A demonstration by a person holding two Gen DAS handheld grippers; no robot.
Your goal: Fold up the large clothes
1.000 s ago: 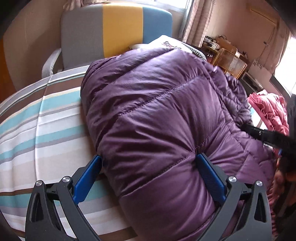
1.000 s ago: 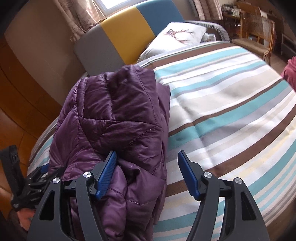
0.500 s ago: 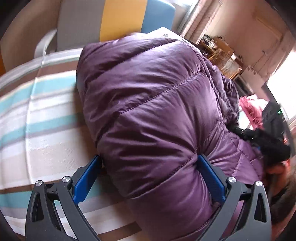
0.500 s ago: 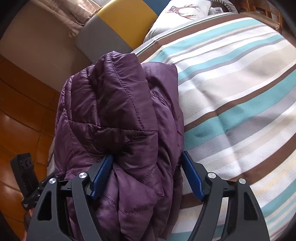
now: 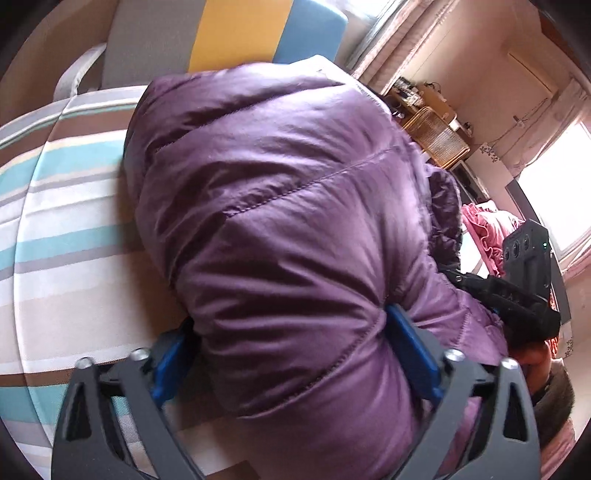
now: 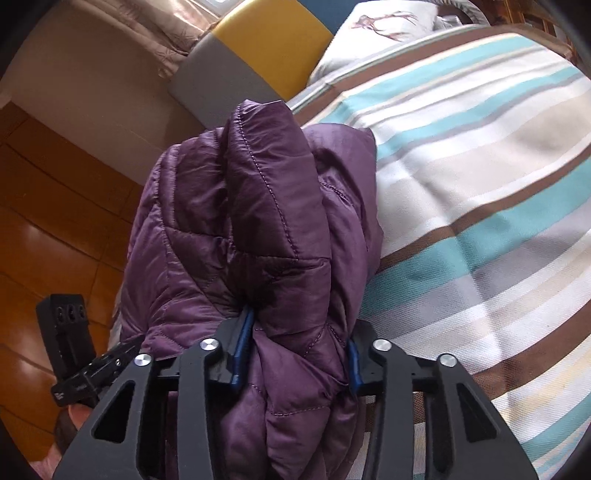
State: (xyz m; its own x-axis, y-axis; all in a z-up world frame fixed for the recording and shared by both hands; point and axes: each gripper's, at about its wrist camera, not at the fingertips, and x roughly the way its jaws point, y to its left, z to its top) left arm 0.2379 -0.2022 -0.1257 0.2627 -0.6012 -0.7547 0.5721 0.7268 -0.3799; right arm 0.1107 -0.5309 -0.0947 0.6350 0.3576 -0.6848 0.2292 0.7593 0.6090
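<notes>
A bulky purple quilted down jacket point(image 5: 280, 221) lies bunched on the striped bed cover point(image 5: 66, 229). My left gripper point(image 5: 291, 354) has its blue pads pressed into both sides of a thick puffy fold at the jacket's near end. My right gripper point(image 6: 295, 350) is closed on another thick fold of the jacket point(image 6: 258, 221), its blue pads squeezed into the fabric. The right gripper's black body also shows in the left wrist view point(image 5: 517, 295), and the left one in the right wrist view point(image 6: 74, 354). The fingertips are buried in the fabric.
The bed's grey, yellow and blue headboard point(image 5: 229, 33) stands behind the jacket, with a white pillow point(image 6: 388, 26) beside it. Pink clothing point(image 5: 487, 229) lies at the right. A wicker chair point(image 5: 436, 136) stands beyond. Wooden floor point(image 6: 44, 221) lies left of the bed.
Both grippers have closed in on the jacket: the right one went from open beside the fold to squeezing it. The jacket now bulges up closer to both cameras.
</notes>
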